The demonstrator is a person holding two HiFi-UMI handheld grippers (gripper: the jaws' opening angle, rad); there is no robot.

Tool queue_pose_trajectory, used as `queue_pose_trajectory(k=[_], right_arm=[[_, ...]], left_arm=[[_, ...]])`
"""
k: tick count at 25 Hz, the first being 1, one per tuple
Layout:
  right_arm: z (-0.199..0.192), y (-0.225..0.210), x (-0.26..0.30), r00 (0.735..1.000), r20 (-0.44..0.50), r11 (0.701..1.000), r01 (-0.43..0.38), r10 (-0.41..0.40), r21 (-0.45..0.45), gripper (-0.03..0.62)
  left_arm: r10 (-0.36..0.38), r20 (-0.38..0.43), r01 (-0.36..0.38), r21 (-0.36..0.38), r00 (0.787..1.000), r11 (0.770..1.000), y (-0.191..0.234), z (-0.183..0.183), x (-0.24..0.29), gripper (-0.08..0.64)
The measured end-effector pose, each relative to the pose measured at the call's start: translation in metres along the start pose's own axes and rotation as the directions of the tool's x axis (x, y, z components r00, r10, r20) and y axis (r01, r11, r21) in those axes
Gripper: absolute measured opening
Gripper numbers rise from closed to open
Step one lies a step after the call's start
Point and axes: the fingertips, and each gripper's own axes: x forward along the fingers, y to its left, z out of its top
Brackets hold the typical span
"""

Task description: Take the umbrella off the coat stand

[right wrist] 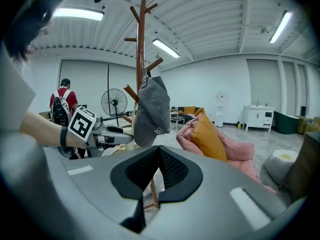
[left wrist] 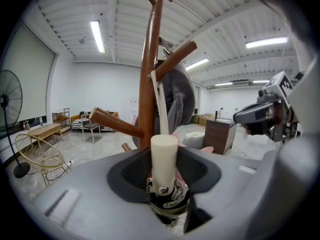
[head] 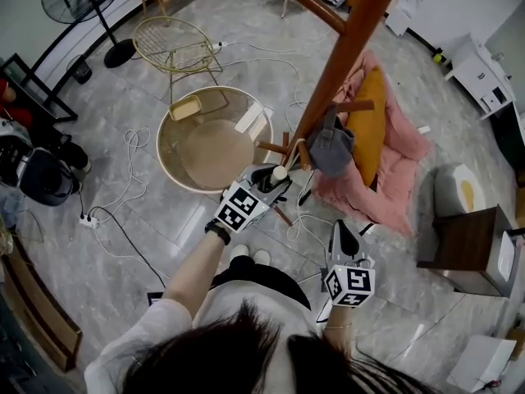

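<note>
One hazard: left claw [left wrist: 164, 183] pinches cream-handled black umbrella [left wrist: 164, 156]; pale strap [left wrist: 160, 104] snagging could tip brown wooden coat stand [left wrist: 146, 91]; right claw [right wrist: 159, 170] pressed together.

Grey left gripper [head: 275, 179] and right gripper [head: 339, 225] bear black-and-white marker cubes [head: 240, 208]; white sleeve [head: 148, 335], black wristband [head: 217, 232].

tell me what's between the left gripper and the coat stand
In the left gripper view, the jaws of the left gripper hold the umbrella handle; a white strap runs from it up to a coat stand peg, a grey cap behind.
</note>
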Motion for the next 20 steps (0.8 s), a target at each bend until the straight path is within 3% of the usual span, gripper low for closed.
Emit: queue_pose_trajectory(k=[8,20], right_arm=[[0.004,0.004,-0.005,0.999,0.033,1.000,-0.006,0.006,0.008,0.003],[0.023,0.007,-0.009,0.995,0.104,1.000,-0.013,0.011,0.013,0.003]], left_arm=[[0.018,-0.002,-0.018,0.027,1.000,0.999,-0.003,0.002,-0.021,0.206],[0.027,0.072,-0.032,0.071,0.997,0.997,-0.016,0.036,-0.054,0.206]])
